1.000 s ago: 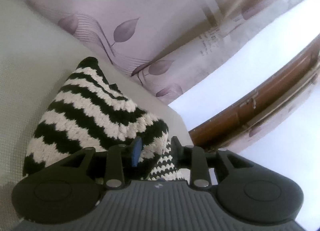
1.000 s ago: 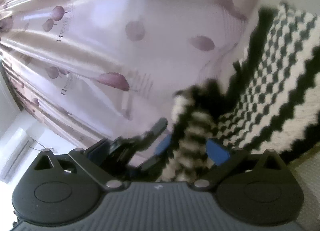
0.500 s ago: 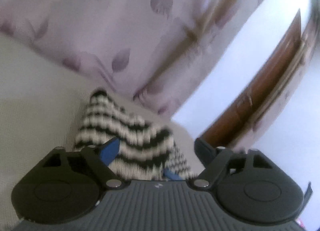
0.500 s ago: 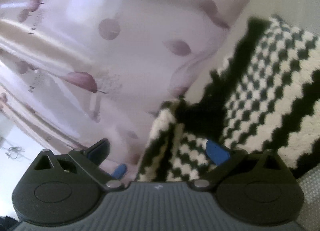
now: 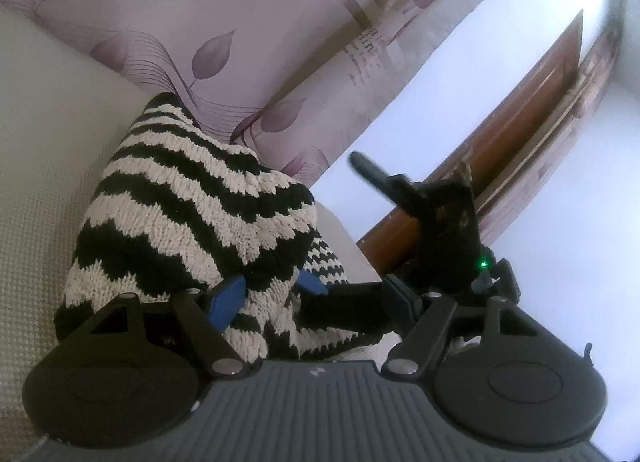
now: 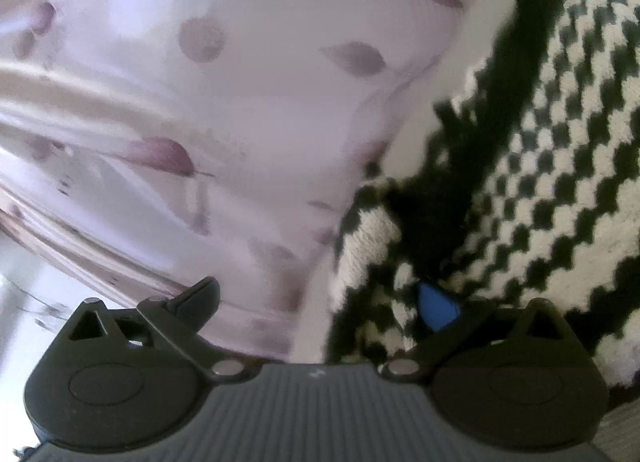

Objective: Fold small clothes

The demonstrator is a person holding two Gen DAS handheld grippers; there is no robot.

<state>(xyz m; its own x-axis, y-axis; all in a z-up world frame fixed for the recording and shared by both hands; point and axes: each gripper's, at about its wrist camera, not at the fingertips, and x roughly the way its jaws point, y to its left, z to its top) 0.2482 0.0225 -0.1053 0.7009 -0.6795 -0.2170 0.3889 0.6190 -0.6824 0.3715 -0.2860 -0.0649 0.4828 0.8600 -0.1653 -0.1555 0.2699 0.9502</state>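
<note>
A black-and-white zigzag knitted garment (image 5: 188,214) lies bunched on a pale textured surface (image 5: 36,182). My left gripper (image 5: 272,290) has its blue pads (image 5: 226,298) close together, with a fold of the knit between them. In the right wrist view the same knit (image 6: 540,190) fills the right side, blurred. My right gripper (image 6: 320,298) is open; its right blue pad (image 6: 436,306) rests against the knit and its left finger (image 6: 196,298) stands clear of it. The right gripper's body (image 5: 440,238) shows in the left wrist view, just right of the garment.
A lilac curtain with leaf print (image 5: 224,46) hangs right behind the surface and also fills the right wrist view (image 6: 180,102). A brown wooden frame (image 5: 520,134) and a white wall (image 5: 440,62) lie to the right.
My left gripper opened half a second ago and has closed again on the knit. My right gripper opened and let the fold go. The right gripper has come into the left view.
</note>
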